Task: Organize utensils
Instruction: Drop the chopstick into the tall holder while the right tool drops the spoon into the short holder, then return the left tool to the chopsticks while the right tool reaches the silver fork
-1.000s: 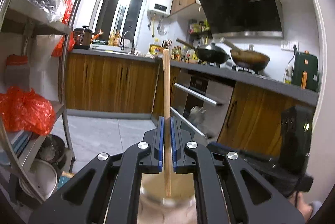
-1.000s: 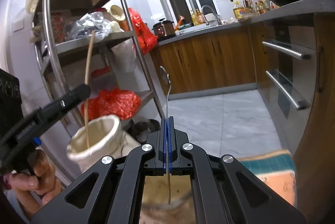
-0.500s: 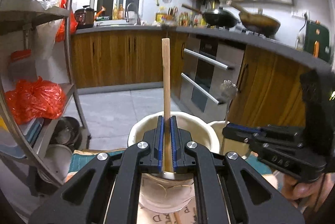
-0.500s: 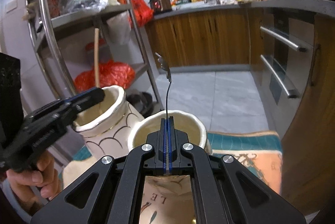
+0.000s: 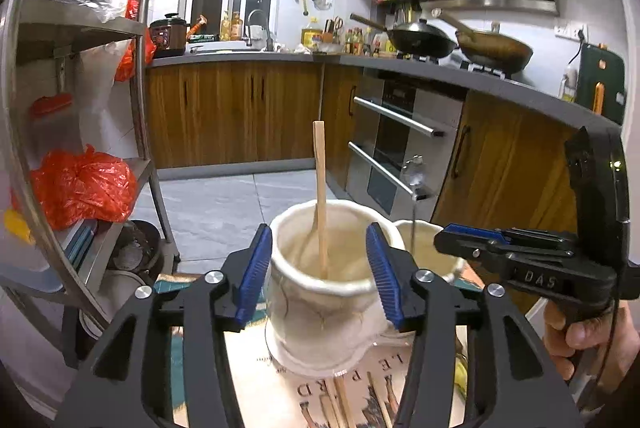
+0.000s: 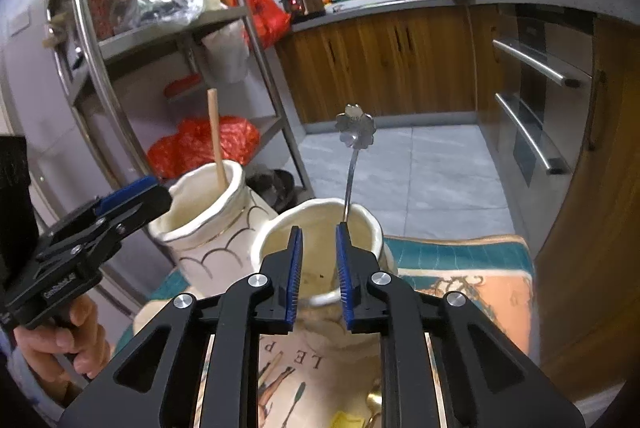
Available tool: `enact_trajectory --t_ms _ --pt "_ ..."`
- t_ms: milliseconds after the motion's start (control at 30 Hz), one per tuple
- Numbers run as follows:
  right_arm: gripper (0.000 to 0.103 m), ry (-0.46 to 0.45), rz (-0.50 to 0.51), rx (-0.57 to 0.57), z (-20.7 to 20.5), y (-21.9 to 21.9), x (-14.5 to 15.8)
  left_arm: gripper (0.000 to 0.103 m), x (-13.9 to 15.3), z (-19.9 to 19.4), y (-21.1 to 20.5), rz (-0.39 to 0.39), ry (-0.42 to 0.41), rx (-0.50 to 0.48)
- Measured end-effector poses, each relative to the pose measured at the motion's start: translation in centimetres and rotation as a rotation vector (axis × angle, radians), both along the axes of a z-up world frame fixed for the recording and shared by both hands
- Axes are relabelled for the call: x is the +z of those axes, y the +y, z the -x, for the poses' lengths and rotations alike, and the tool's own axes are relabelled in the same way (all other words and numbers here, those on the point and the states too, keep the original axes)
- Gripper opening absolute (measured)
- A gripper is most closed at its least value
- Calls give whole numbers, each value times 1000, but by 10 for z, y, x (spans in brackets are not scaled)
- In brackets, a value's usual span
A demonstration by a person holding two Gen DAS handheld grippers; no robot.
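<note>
Your left gripper (image 5: pixel 320 268) is released — the wooden stick (image 5: pixel 320 196) stands in the jar (image 5: pixel 320 308) between its fingers. Your right gripper (image 6: pixel 319 268) is released too — the metal spoon (image 6: pixel 354 156) leans in the pot (image 6: pixel 376 232) just ahead.

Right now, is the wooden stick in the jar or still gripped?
In the jar. The wooden stick stands inside the cream jar, and the left gripper is open, its fingers well clear of it.

On the black body of my right gripper (image 5: pixel 536 270), seen from my left wrist, I read the raised letters "DAS". The printed mat (image 6: pixel 472 292) under the cream ceramic jars shows large dark letters upside down, "LE P" in the right wrist view; the white lettering on my left gripper (image 6: pixel 60 290) is too blurred to read.
</note>
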State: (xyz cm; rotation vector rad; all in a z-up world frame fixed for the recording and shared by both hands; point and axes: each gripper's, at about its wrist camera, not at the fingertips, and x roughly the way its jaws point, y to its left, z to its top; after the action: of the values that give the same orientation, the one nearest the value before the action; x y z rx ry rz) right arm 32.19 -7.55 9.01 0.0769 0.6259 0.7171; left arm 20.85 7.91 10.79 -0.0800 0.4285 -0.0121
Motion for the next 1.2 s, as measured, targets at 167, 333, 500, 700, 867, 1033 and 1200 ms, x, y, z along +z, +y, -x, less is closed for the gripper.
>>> enact_trajectory --t_ms 167,333,500,700,867,1033,1200 --pt "20 -3 -60 -21 24 -26 -4 52 -15 29 6 49 15 21" --pt "20 25 -1 -67 43 -44 -21 52 -48 44 17 90 112 44" --pt "20 85 27 -100 52 -59 -46 51 -81 53 23 85 195 40" --pt "20 174 59 -58 75 -75 -75 40 -111 57 14 35 312 -27" --pt "20 202 61 -27 95 -83 -85 36 -115 57 0 12 349 -93" --pt "20 213 67 -38 99 -89 -88 34 -122 52 -14 -35 383 -98" --pt "20 214 74 -44 101 -93 -90 34 -125 52 -14 -65 401 -75"
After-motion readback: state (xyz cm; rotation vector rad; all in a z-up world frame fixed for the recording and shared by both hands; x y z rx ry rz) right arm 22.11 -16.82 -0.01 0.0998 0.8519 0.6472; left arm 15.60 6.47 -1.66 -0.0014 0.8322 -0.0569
